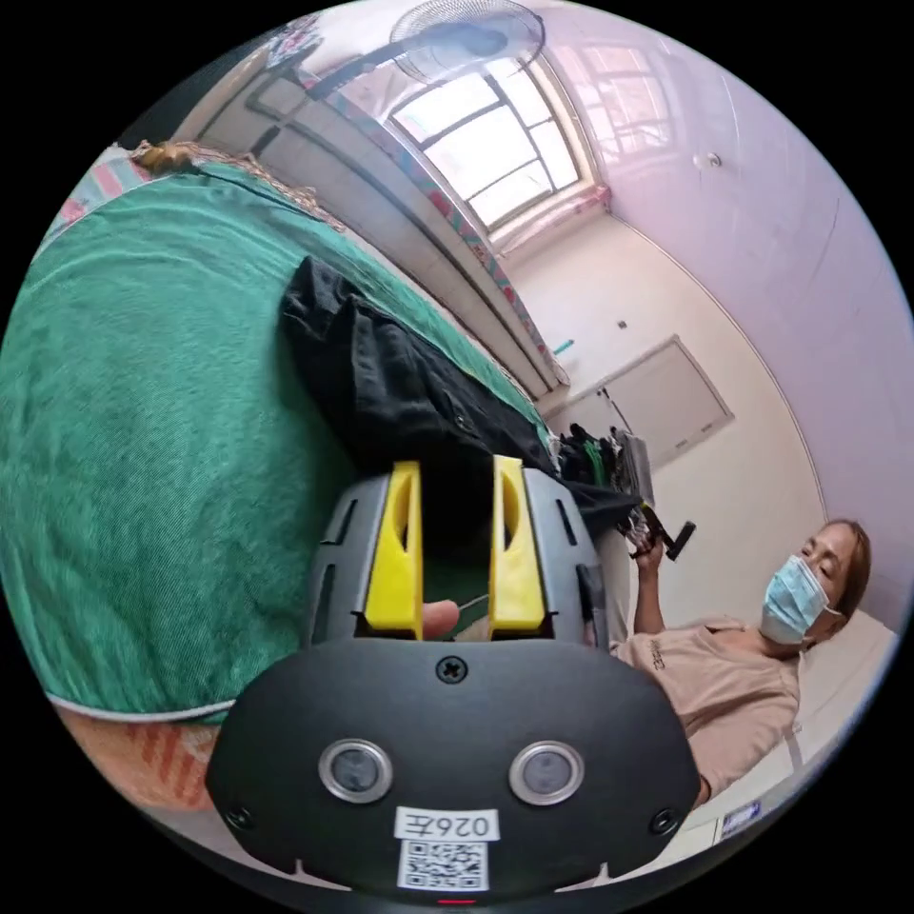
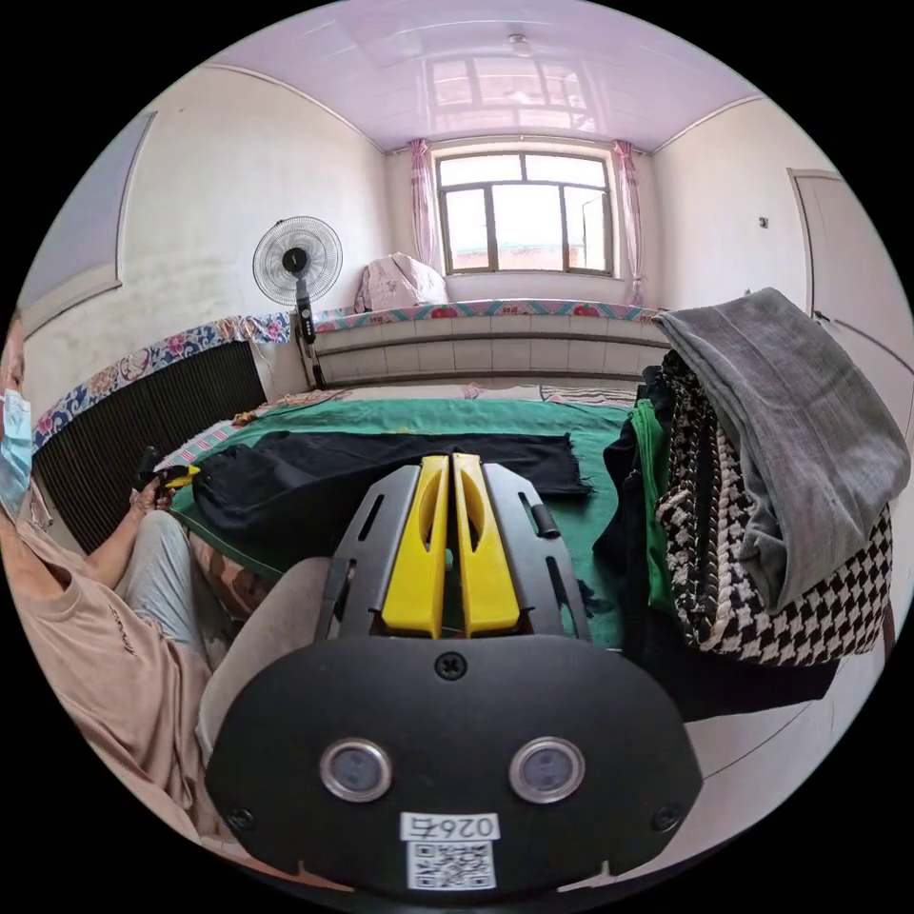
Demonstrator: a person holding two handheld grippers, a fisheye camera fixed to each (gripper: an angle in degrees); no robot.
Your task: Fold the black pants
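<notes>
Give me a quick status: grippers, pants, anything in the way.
Left gripper open at the black pants. Right gripper shut, empty. Pants lie flat on the green cover. Pile of clothes beside them.

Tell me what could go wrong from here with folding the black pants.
1. The left gripper stands open at the black pants; it may pinch the green cover too.
2. The right gripper is shut, off the cloth, so a one-sided lift could skew the fold.
3. The clothes pile sits close; a swing might topple it.
</notes>
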